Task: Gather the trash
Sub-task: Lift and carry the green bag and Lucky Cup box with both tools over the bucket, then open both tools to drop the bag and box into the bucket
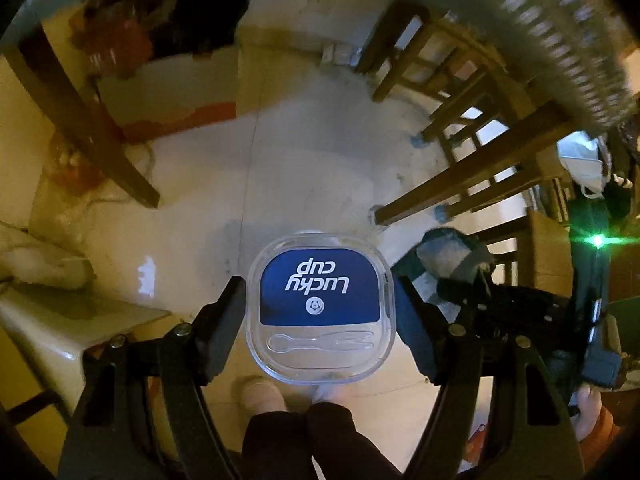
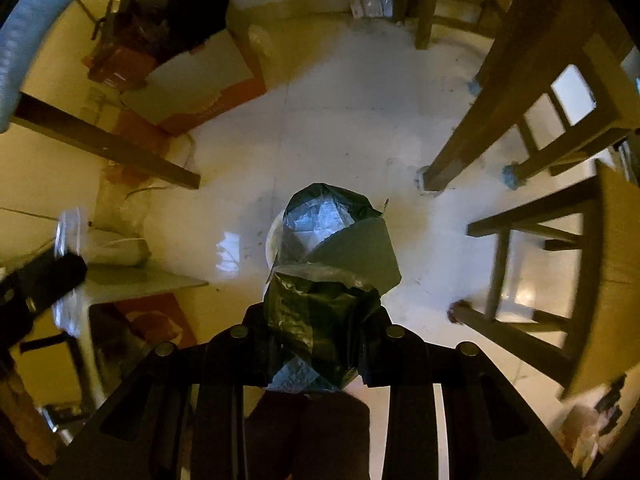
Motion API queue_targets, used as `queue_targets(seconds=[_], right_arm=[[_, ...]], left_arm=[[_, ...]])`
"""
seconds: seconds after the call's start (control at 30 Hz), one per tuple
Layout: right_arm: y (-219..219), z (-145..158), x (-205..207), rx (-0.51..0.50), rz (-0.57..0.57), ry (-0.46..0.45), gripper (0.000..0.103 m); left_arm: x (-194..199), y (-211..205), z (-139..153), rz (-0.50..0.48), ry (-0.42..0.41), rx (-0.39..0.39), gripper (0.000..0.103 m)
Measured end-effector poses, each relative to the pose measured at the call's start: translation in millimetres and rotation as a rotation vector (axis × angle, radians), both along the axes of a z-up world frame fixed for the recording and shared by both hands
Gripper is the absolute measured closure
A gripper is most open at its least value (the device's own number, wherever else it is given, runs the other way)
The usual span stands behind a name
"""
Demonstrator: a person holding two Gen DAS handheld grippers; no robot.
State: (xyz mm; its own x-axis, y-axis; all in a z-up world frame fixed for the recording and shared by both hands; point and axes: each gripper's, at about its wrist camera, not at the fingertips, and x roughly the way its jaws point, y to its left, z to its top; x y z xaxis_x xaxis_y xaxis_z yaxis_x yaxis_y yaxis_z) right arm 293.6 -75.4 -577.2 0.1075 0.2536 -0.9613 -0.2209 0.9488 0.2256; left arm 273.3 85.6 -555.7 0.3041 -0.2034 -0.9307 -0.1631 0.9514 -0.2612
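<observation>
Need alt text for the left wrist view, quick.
The left tongs grip a clear square cup by its sides, its blue "Lucky cup" lid facing the camera, high above a pale floor. To the right, the right tongs hold a dark bag; wooden chairs stand beyond.

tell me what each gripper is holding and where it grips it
The left gripper clamps a clear lidded cup by its two opposite sides. The right gripper pinches a dark trash bag by a bunched part of it.
</observation>
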Motion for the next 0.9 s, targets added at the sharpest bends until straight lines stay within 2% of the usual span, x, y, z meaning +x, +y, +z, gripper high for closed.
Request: queue_targets(seconds=[0.2, 0.33, 0.47, 0.57, 0.63, 0.73, 0.83, 0.9], right_arm=[[23, -63, 15, 0.016, 0.044, 0.0, 0.075], [29, -98, 22, 0.02, 0.043, 0.011, 0.073], [32, -132, 28, 0.033, 0.054, 0.086, 0.059], [27, -152, 30, 0.047, 0.048, 0.159, 0.058], [25, -159, 30, 0.058, 0.057, 0.199, 0.058], [17, -154, 27, 0.071, 0.058, 0.206, 0.058], [14, -144, 26, 0.069, 0.075, 0.182, 0.057], [16, -137, 25, 0.06, 0.09, 0.146, 0.053]], left_arm=[[7, 16, -83, 0.048, 0.052, -0.02, 0.03], [13, 20, -120, 0.066, 0.076, -0.024, 0.03], [18, 20, -154, 0.073, 0.109, -0.035, 0.03], [20, 18, -170, 0.074, 0.129, -0.049, 0.03], [22, 15, -177, 0.069, 0.143, -0.054, 0.03], [25, 8, -184, 0.058, 0.164, -0.066, 0.03], [31, -1, -192, 0.043, 0.187, -0.094, 0.029], [34, -7, -192, 0.032, 0.195, -0.097, 0.029]])
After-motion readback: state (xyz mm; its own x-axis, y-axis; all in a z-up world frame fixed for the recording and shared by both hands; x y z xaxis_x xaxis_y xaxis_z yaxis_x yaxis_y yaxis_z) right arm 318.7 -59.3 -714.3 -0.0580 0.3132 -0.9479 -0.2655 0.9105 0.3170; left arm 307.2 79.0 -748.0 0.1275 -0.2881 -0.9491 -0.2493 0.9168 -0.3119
